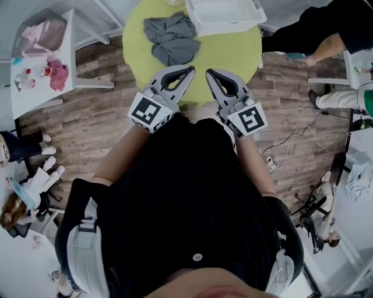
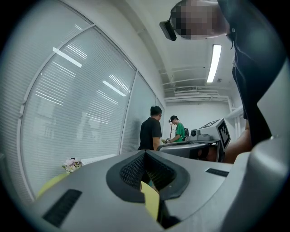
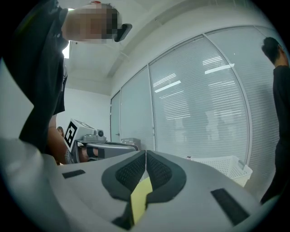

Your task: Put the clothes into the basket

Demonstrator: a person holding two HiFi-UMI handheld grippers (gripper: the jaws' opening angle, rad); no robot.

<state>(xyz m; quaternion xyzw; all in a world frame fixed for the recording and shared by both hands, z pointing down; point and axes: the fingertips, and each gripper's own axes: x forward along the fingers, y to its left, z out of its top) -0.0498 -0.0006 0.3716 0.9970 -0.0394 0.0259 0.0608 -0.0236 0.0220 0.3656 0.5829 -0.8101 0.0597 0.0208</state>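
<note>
A pile of grey clothes point(image 1: 172, 38) lies on the round yellow-green table point(image 1: 233, 52), left of a white slatted basket point(image 1: 224, 14) at the table's far edge. My left gripper point(image 1: 188, 71) and right gripper point(image 1: 210, 73) hover side by side over the table's near edge, short of the clothes. Both are shut with nothing between the pads. In the left gripper view the jaws point(image 2: 145, 153) meet at a closed seam, with the yellow table beneath. The right gripper view shows shut jaws point(image 3: 146, 154) too, with the basket point(image 3: 226, 165) to the right.
A white side table point(image 1: 35, 75) with pink items stands at the left. A person's legs point(image 1: 315, 35) reach in beside the table at top right, and cables point(image 1: 291, 139) trail over the wooden floor. Two people point(image 2: 156, 129) stand by the blinds.
</note>
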